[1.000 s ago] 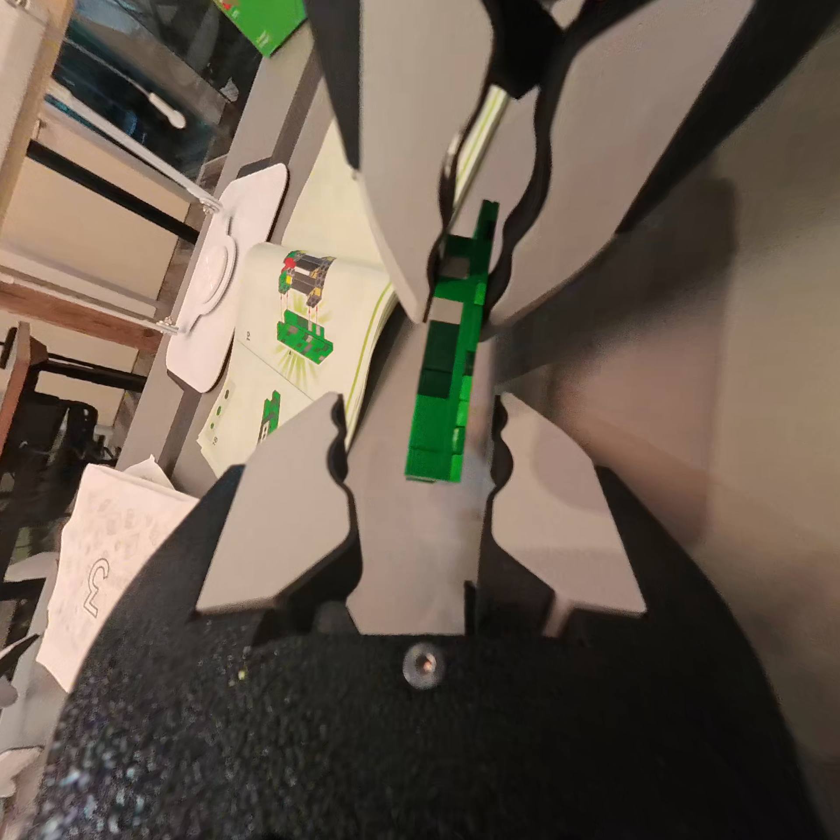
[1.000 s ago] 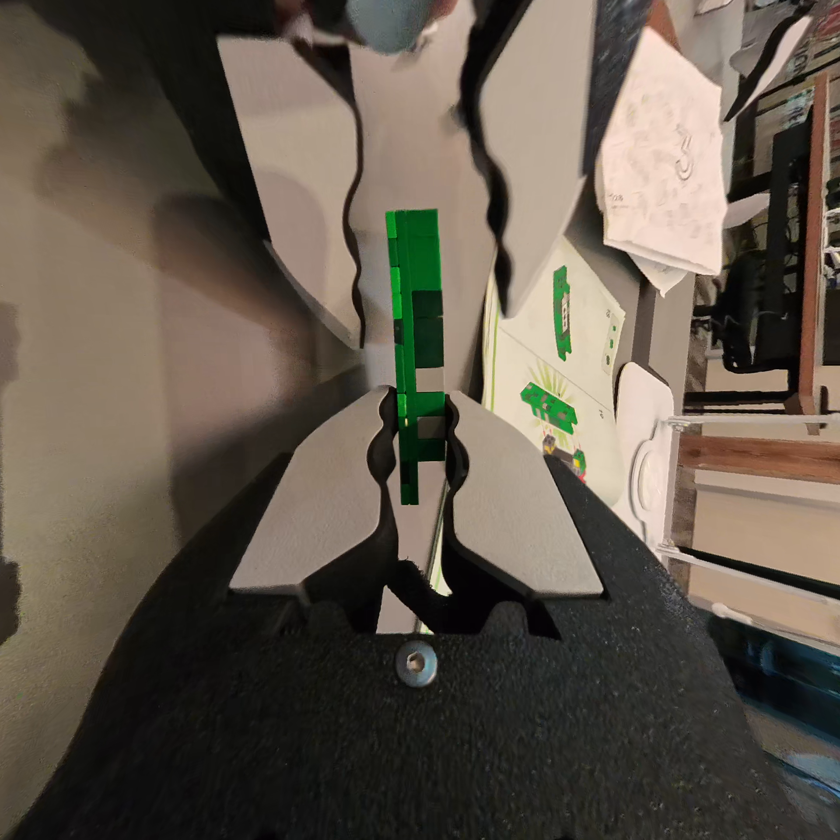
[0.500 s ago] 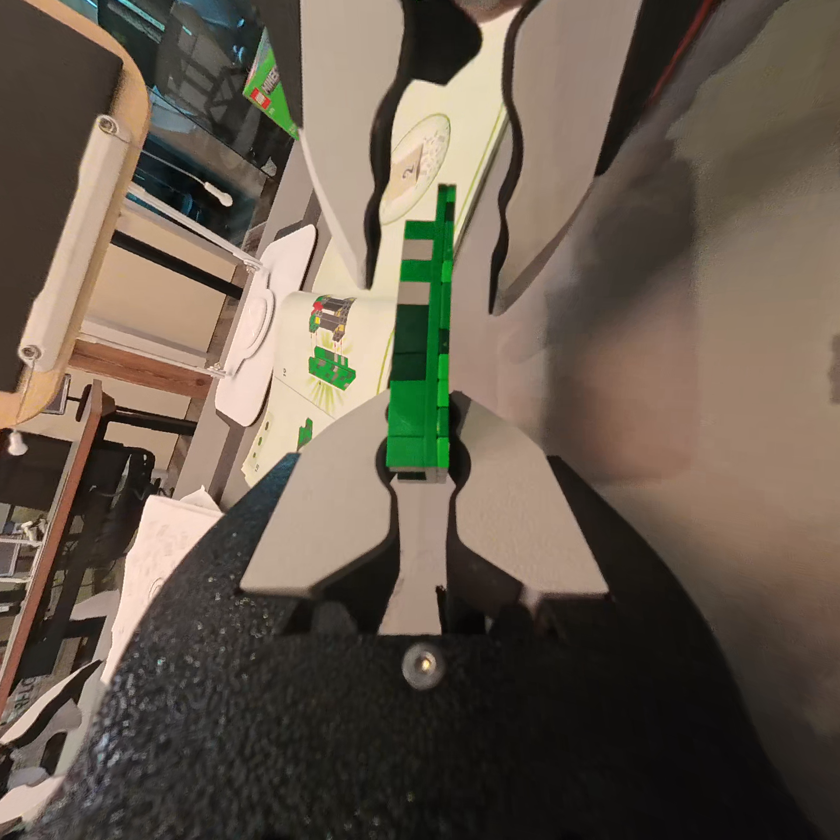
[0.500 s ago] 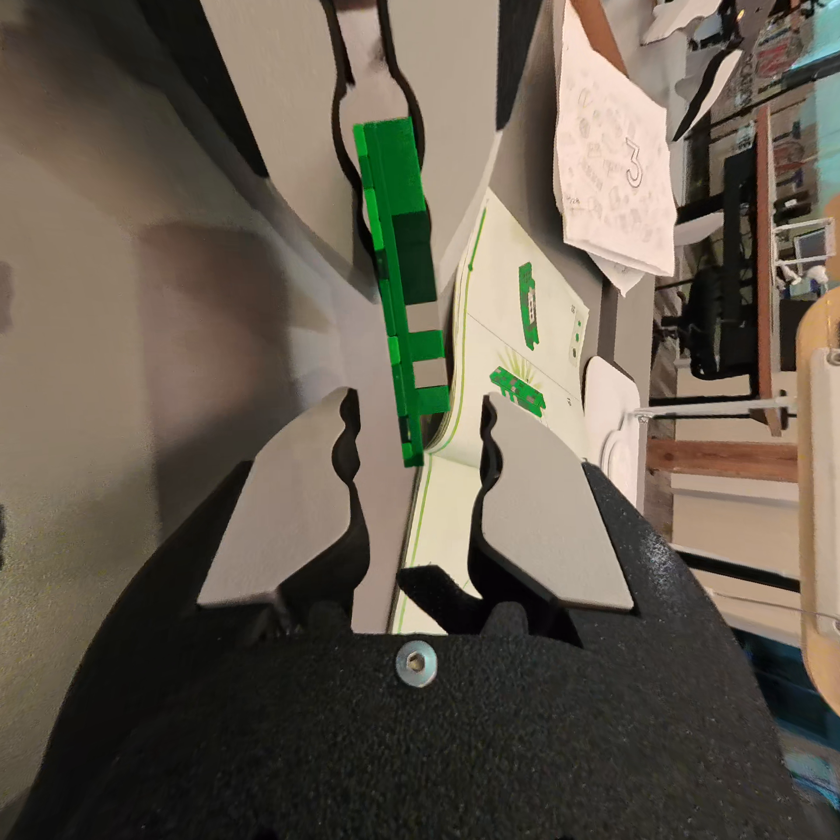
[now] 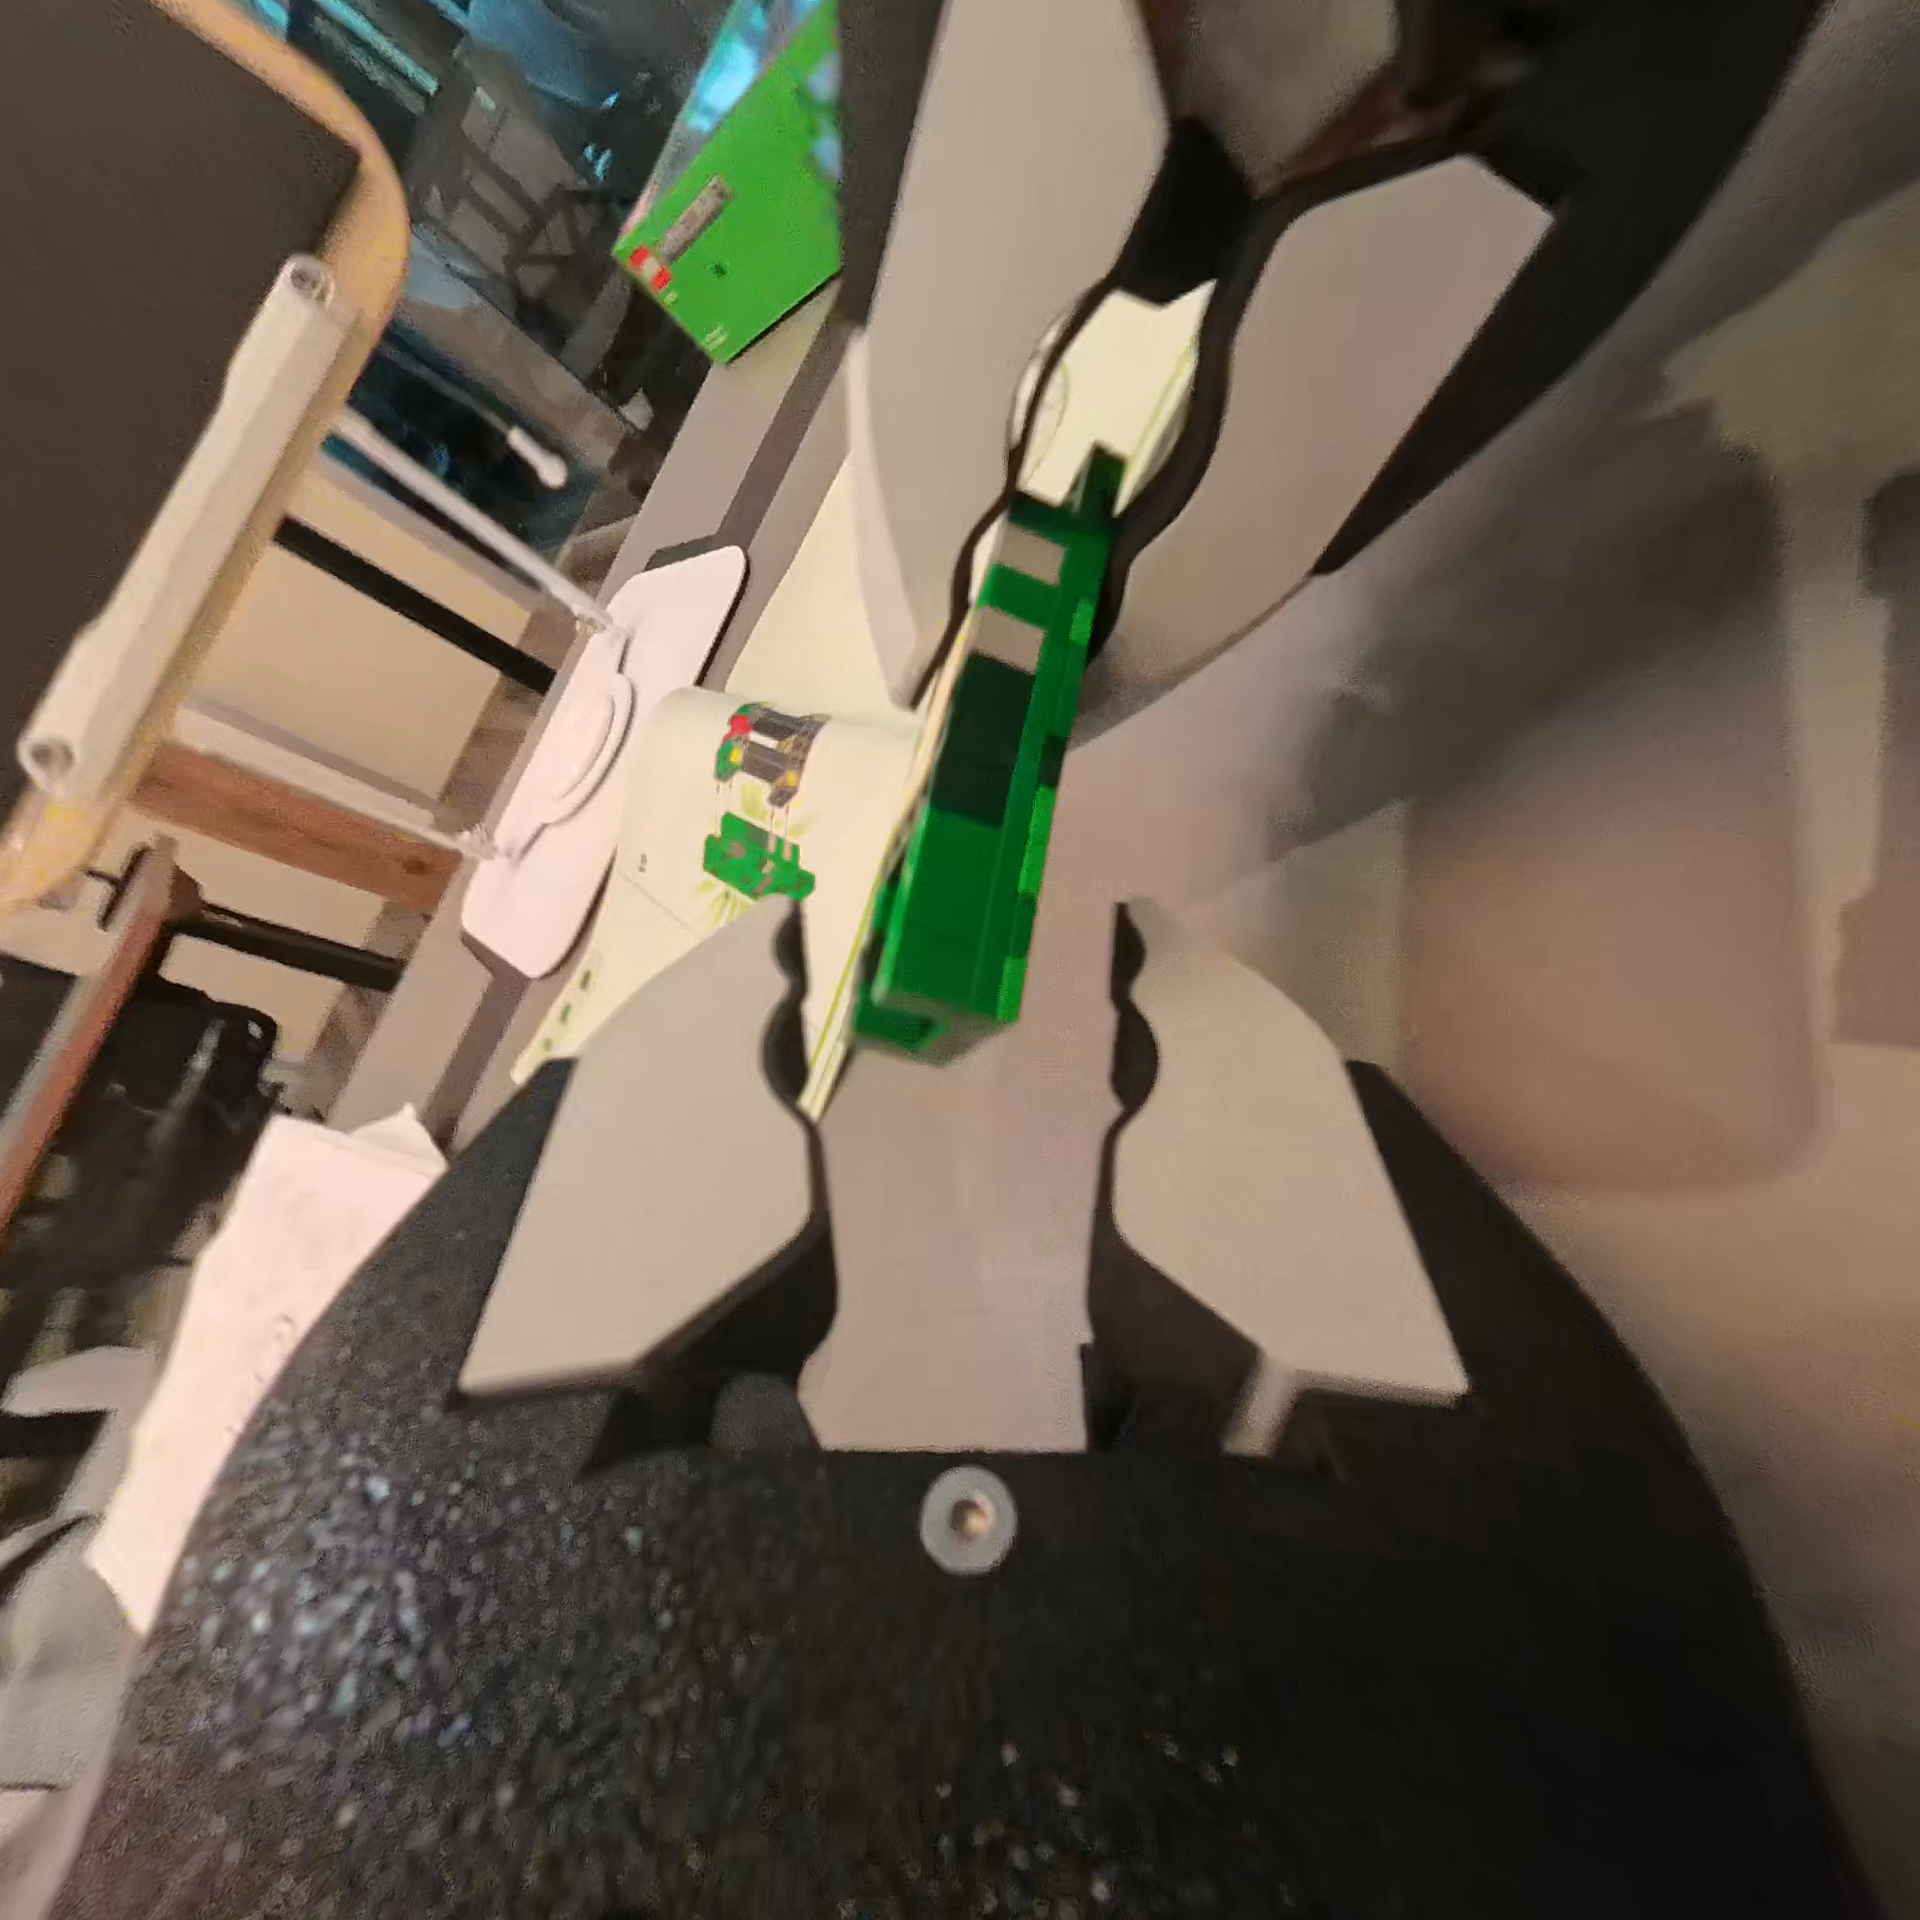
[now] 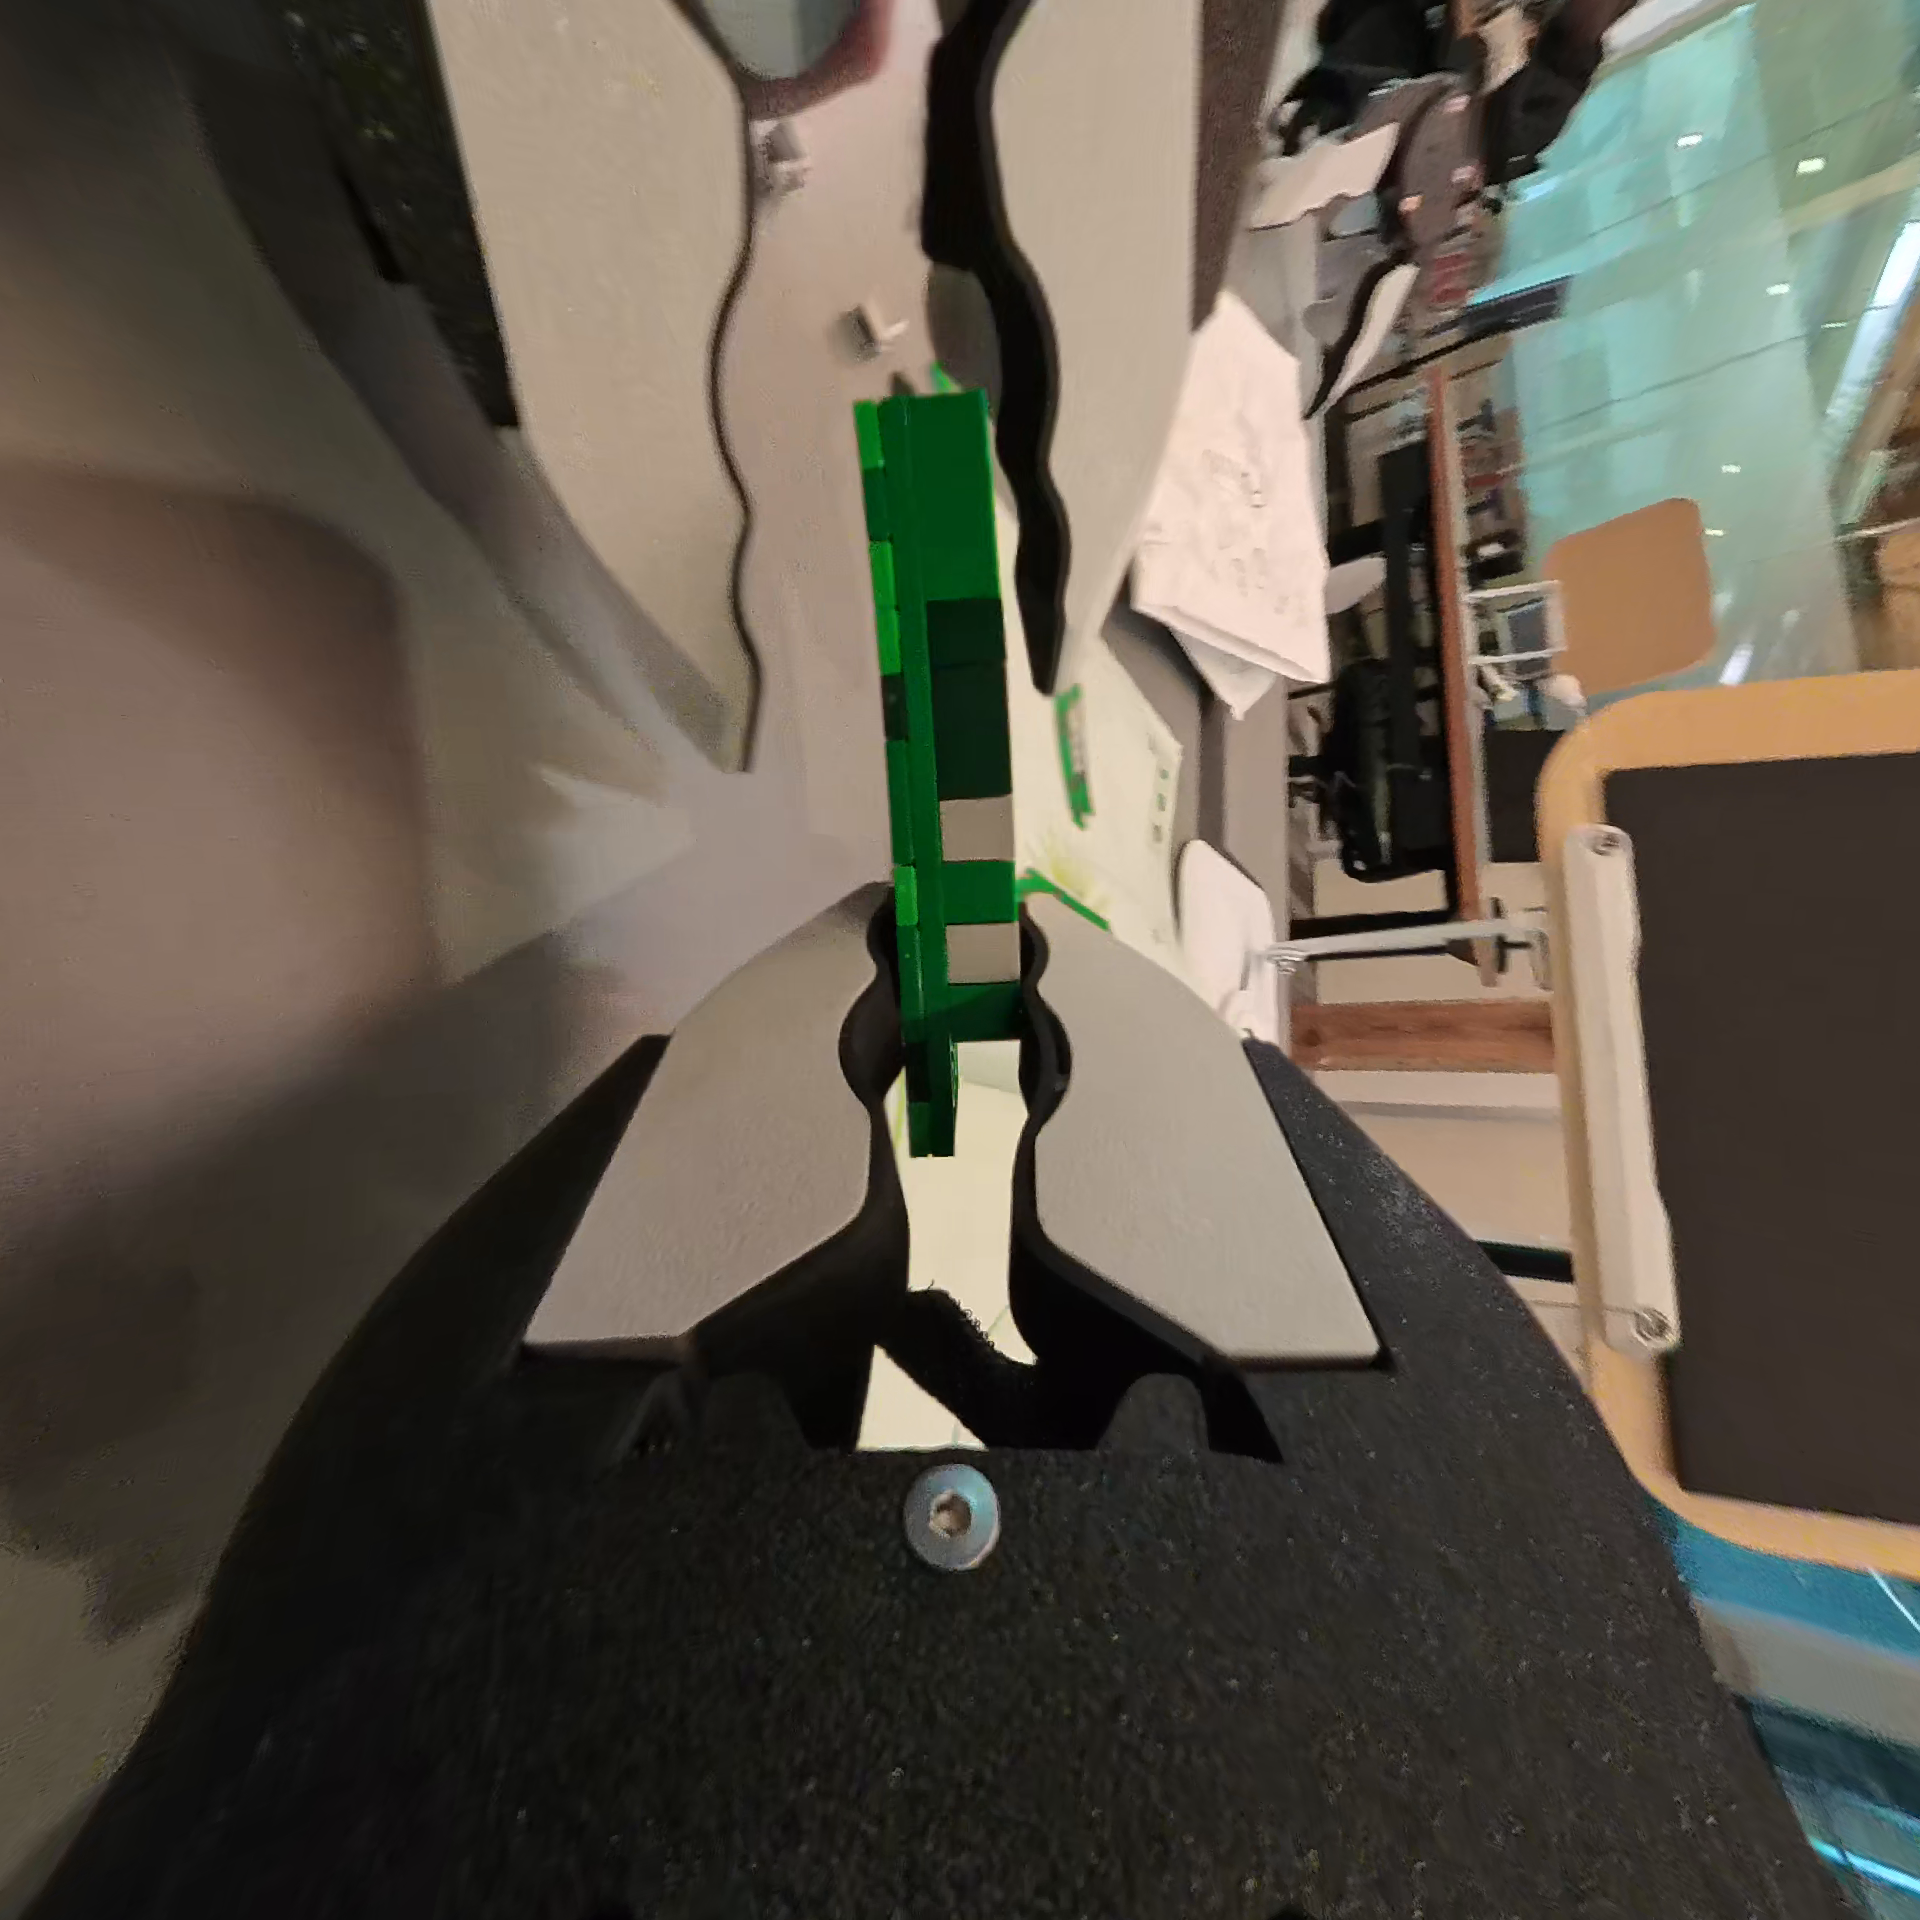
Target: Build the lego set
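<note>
A flat green lego assembly (image 6: 951,665), with dark green and grey tiles, is held edge-on above the grey table (image 5: 1621,1299). My right gripper (image 6: 954,914) is shut on its near end. In the left wrist view the assembly (image 5: 966,831) hangs from the right gripper (image 5: 1003,707) at the top. My left gripper (image 5: 956,920) is open, its fingers on either side of the assembly's free end without touching it. In the right wrist view the left gripper (image 6: 888,717) stands open around the far end.
The open instruction booklet (image 5: 727,810) lies on the table behind the assembly, next to a white pad (image 5: 592,758). A white paper bag (image 5: 260,1299) and a green box (image 5: 738,218) lie along the table edge. A wood-framed chair (image 6: 1766,1039) stands beyond the edge.
Half a second ago my left gripper was shut on the assembly and the right was open. Now the right has shut on it and the left has opened.
</note>
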`<action>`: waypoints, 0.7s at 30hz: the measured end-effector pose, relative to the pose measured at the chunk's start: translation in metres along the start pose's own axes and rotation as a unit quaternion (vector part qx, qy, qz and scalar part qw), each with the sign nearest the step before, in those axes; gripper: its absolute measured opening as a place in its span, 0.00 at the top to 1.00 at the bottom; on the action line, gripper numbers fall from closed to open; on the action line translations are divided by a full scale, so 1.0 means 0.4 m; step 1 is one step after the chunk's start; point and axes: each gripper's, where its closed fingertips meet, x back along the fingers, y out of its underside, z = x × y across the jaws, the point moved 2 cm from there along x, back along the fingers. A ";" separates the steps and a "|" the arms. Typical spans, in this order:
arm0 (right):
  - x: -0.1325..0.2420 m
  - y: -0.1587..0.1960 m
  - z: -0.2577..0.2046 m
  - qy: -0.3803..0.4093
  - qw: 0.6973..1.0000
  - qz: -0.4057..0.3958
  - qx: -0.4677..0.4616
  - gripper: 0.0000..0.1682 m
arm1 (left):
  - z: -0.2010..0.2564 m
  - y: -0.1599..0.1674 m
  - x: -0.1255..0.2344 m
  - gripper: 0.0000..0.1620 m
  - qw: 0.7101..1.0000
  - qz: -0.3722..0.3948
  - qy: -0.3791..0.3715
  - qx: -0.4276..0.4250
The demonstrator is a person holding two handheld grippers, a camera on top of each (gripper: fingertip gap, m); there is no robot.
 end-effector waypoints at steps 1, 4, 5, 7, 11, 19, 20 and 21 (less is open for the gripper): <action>0.005 -0.001 0.012 0.015 1.000 0.006 -0.008 0.90 | -0.006 0.001 0.002 0.60 1.000 0.004 0.003 0.025; 0.023 -0.017 0.049 0.056 0.997 0.034 -0.038 0.90 | -0.014 -0.018 0.010 0.58 0.992 0.053 0.030 0.109; 0.029 -0.024 0.060 0.066 0.996 0.045 -0.047 0.90 | -0.015 -0.031 0.014 0.60 0.986 0.078 0.044 0.140; 0.043 -0.044 0.079 0.085 0.992 0.069 -0.066 0.89 | -0.019 -0.063 0.024 0.61 0.968 0.131 0.073 0.201; 0.070 -0.092 0.087 0.062 0.985 0.135 -0.087 0.90 | -0.040 -0.120 0.065 0.61 0.932 0.244 0.095 0.250; 0.139 -0.158 0.065 -0.072 0.951 0.269 -0.136 0.90 | -0.037 -0.204 0.196 0.81 0.915 0.390 0.055 0.086; 0.142 -0.159 0.062 -0.079 0.950 0.271 -0.134 0.90 | -0.035 -0.214 0.209 0.82 0.912 0.400 0.055 0.075; 0.146 -0.160 0.062 -0.080 0.949 0.274 -0.133 0.90 | -0.034 -0.220 0.220 0.83 0.909 0.407 0.054 0.067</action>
